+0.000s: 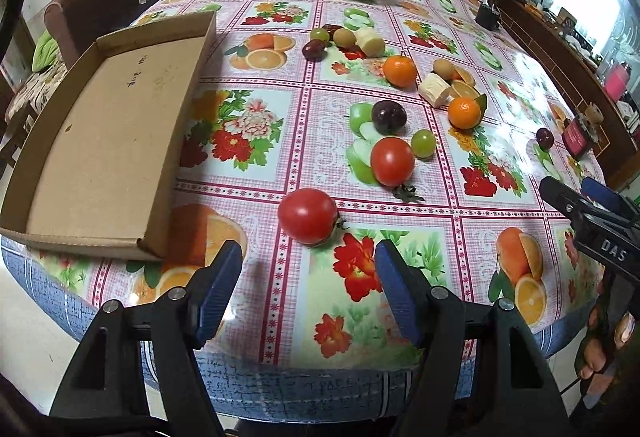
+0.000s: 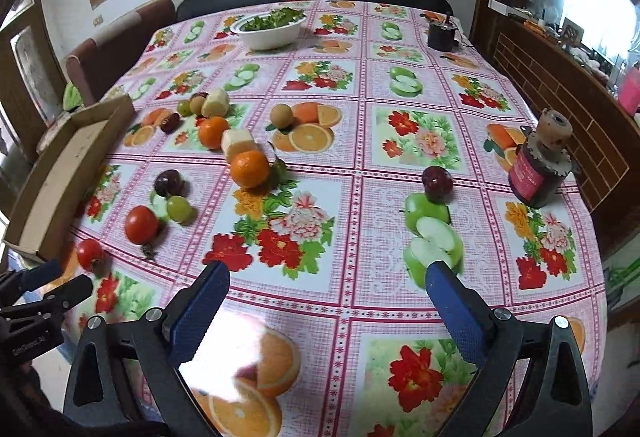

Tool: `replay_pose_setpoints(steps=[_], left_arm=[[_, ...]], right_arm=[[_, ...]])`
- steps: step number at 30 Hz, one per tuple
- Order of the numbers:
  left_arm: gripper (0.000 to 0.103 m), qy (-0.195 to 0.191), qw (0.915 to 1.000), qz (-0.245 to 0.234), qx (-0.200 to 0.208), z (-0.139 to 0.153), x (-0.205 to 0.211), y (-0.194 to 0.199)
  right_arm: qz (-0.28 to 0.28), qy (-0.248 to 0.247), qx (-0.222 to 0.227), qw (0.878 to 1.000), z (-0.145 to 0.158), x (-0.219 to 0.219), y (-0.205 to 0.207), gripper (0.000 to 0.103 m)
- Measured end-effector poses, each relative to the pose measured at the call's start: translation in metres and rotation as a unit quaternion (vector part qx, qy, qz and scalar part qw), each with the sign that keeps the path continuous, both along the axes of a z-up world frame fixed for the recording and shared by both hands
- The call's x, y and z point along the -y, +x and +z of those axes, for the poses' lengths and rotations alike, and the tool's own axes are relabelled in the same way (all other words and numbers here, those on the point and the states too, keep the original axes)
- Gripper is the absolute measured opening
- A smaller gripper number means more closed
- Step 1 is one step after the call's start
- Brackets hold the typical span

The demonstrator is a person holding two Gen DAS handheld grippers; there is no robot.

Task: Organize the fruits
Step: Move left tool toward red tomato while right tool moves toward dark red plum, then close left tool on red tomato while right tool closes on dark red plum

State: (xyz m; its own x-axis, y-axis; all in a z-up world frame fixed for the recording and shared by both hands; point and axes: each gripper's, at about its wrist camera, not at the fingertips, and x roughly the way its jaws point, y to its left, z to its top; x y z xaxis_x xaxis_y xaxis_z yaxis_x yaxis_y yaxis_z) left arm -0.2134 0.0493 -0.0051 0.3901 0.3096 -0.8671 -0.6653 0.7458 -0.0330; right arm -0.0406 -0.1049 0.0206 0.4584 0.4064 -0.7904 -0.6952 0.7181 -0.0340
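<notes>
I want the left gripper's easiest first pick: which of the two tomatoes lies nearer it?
The tomato just ahead of the open left gripper, near the cardboard tray's corner; the other tomato lies farther, beside a green grape.

A shallow cardboard tray (image 1: 100, 141) lies empty at the table's left edge. Two red tomatoes (image 1: 308, 216) (image 1: 392, 161) sit nearest, a green grape (image 1: 423, 143) and a dark plum (image 1: 389, 116) just behind them. Two oranges (image 1: 464, 112) (image 1: 400, 70) flank a pale peeled chunk (image 1: 434, 89). Farther back cluster a grape, a plum, a brown fruit and another pale chunk (image 1: 370, 42). One plum (image 2: 437, 183) lies well apart on the right.
</notes>
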Motion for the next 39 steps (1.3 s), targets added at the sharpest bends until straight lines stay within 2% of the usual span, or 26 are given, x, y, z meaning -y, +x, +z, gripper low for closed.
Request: replay_pose_setpoints(steps=[4,11,39], left_arm=[[0.068,0.008,0.9999,0.003,-0.008,0.0,-0.001,0.003],[0.068,0.008,0.9997,0.009,-0.021,-0.006,-0.004,0.008],[0.068,0.004,0.9993,0.014,-0.036,-0.012,-0.016,0.021]], right_arm=[[-0.015,-0.024,0.017,0.999,-0.002,-0.002,0.004,0.099],[-0.023,-0.033,0.02,0.999,-0.006,-0.003,0.011,0.1],[-0.031,-0.037,0.012,0.999,-0.014,-0.009,0.035,0.1]])
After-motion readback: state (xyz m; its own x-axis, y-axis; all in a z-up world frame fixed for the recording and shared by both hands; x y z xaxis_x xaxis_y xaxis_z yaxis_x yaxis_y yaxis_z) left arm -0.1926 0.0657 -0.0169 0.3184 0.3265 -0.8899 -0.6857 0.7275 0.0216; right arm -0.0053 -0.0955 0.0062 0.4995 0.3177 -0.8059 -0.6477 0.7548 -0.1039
